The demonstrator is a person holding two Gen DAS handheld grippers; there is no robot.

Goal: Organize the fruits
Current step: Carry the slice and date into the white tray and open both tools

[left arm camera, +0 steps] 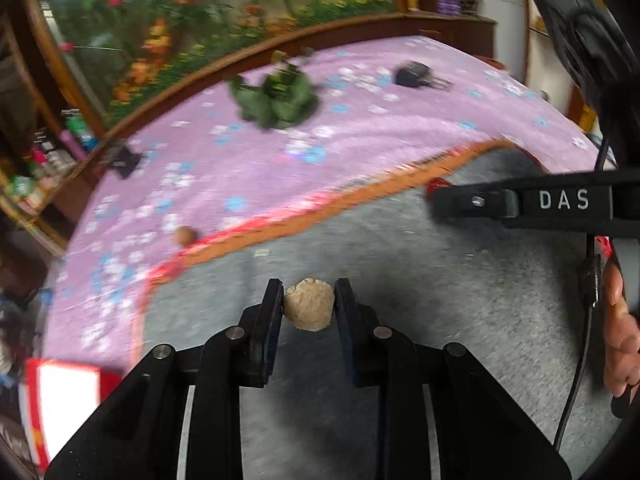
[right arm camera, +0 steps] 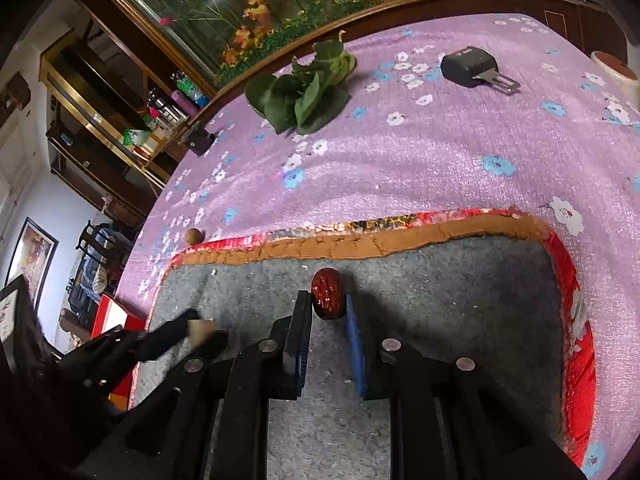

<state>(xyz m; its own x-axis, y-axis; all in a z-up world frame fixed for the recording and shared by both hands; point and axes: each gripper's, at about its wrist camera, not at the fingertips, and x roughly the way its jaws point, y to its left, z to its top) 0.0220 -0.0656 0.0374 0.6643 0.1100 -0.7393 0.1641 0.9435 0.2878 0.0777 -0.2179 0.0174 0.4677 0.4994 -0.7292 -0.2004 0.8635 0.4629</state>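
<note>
each tool held a fruit above the grey mat (right arm camera: 460, 304): left tool (left arm camera: 309, 309) clamped a pale nut (left arm camera: 309, 309), right tool (right arm camera: 329, 300) a red date (right arm camera: 327, 293), ready for sorting.

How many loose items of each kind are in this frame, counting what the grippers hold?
Walnut, pale, held in the left gripper: 1
Red date, held in the right gripper: 1
Small brown round fruit on the purple cloth: 1
Leafy greens: 1 bunch
Black clip-like device: 1
Total: 5
</note>
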